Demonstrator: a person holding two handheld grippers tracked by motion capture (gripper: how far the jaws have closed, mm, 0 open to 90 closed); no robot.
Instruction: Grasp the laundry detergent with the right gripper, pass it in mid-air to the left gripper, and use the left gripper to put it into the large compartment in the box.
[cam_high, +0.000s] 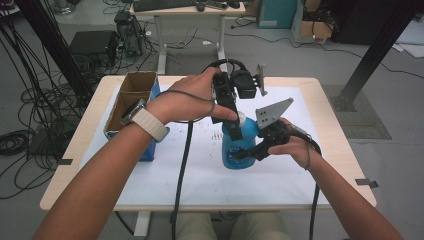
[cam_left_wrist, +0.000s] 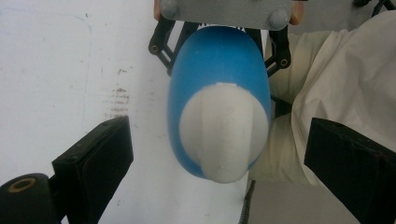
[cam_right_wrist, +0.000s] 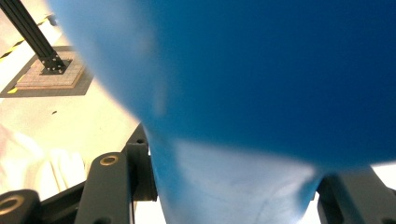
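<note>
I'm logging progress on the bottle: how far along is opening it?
Done: the right gripper is clamped on the blue bottle, holding it upright on the table. In hand: the left gripper brackets the white cap, jaws open. Left: closing on the cap and removing it.

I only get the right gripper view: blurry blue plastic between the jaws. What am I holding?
Observer: A blue bottle standing upright on the white mat. The right gripper is shut on its body from the side.
Operator: Is the top open or closed?
Observer: Closed. The left gripper view shows a white cap sitting on it.
Operator: Where is the left gripper?
Observer: The left gripper hangs over the cap. Its jaws are open, one on each side and clear of it.
Operator: Is anything close by?
Observer: An open cardboard box stands at the mat's left edge, well apart from the bottle.
</note>
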